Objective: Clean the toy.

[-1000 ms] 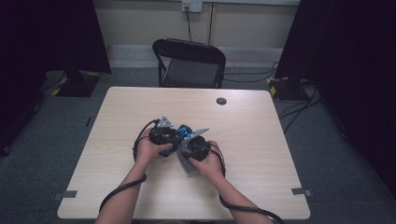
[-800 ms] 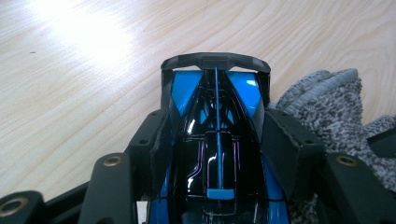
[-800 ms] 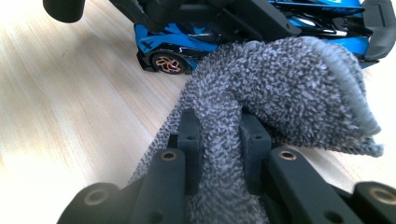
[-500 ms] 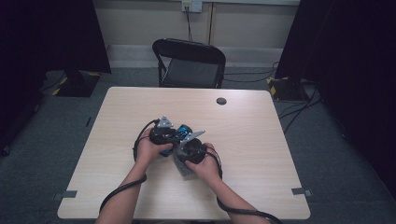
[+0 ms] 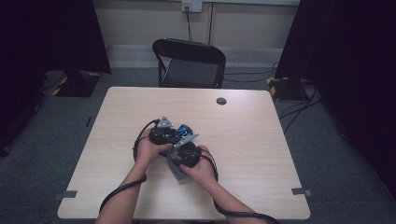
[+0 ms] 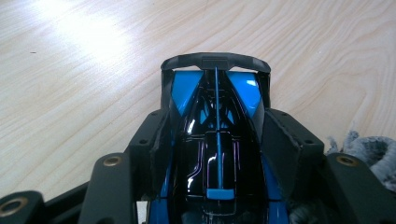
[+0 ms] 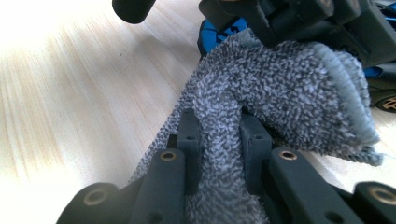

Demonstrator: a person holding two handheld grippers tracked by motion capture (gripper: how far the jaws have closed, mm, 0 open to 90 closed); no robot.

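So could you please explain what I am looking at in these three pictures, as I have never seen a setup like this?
A person sits at a wooden table, holding a hand-held two-jaw gripper in each hand. The high view looks down from above. The other two pictures come from cameras riding on the grippers. The left gripper clamps a blue and black toy car. The right gripper pinches a grey cloth that lies against the car. A small dark round disc sits in the tabletop, and a black folding chair stands behind.

Left gripper (image 5: 163, 133) sits just ahead of the right gripper (image 5: 184, 154) — jaws half apart, clamping; right's jaws pinched tight — both forearms angled inward.
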